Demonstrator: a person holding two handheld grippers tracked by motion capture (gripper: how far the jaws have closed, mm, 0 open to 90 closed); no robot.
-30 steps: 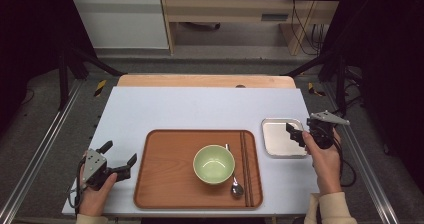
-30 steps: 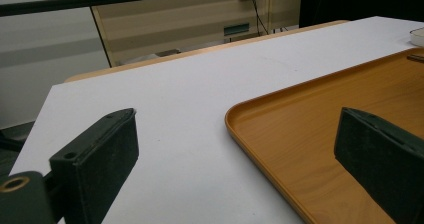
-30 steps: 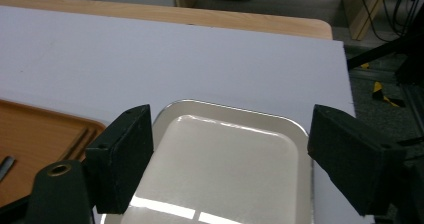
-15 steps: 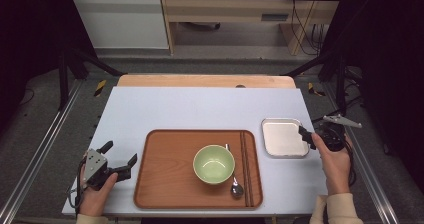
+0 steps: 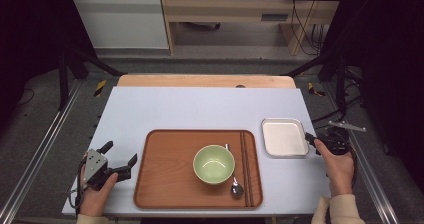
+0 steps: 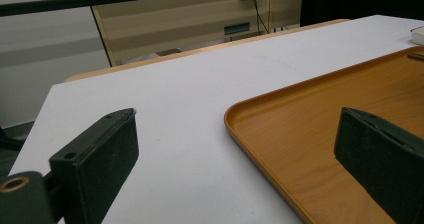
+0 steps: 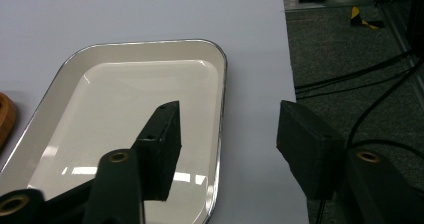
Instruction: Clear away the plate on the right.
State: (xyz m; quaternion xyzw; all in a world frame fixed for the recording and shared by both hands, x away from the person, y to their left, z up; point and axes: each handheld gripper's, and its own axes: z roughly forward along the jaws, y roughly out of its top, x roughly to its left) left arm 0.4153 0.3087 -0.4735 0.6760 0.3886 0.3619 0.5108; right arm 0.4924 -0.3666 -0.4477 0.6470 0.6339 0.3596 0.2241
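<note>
At the right edge of the table (image 5: 200,104), the right hand-held gripper (image 7: 227,129) straddles the near right rim of the white tray (image 7: 125,99): one jaw stands over the tray's floor, the other over the bare table surface outside the rim. Its jaws have just been closing and now stand partly apart; the rim lies between them, and the pads do not press on it. The white tray rests flat on the table, just beside the right edge of the wooden tray (image 5: 165,184) and apart from it. In the high view, the right hand (image 5: 339,166) holds this gripper at the tray's right side. The wooden tray carries a green bowl (image 5: 214,163), a spoon (image 5: 236,188) just in front of the bowl on the right, and a pair of chopsticks (image 5: 245,164) lying lengthwise along the tray's right side. The left hand-held gripper (image 5: 119,159) sits near the wooden tray's left edge with its jaws wide apart, one above the table and one above the tray, gripping nothing.
</note>
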